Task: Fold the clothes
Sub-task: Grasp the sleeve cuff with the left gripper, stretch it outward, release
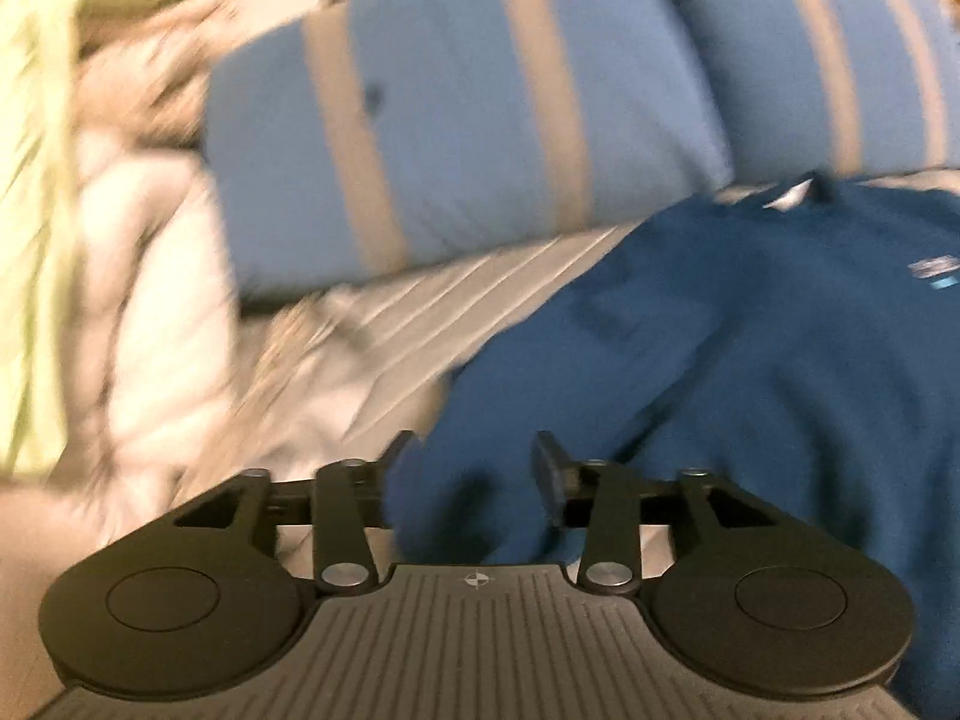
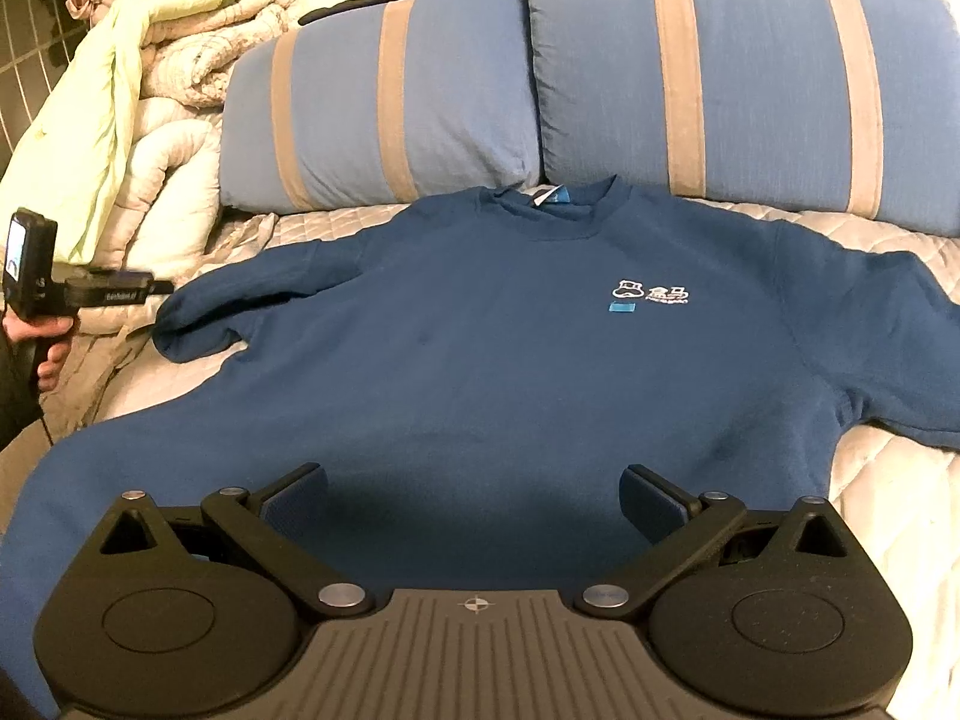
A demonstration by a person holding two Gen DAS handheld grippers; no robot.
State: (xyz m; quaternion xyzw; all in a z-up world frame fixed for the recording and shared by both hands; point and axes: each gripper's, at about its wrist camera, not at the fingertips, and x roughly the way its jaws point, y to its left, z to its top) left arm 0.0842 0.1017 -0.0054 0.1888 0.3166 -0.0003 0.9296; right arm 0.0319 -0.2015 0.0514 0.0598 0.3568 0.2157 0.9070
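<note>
The blue sweatshirt [image 2: 480,348] is lying flat, front up, on the bed [image 2: 888,480]; being soft and limp, it is best pinched at sleeve or hem edges; the left gripper [image 1: 474,468] and right gripper [image 2: 474,498] are both standing spread, gripping nothing.

Sweatshirt [image 2: 510,360] chest logo [image 2: 651,294]: white pictograms, lettering too small to read.

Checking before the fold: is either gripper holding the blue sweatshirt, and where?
Neither. The left gripper and right gripper are open over the sweatshirt.
</note>
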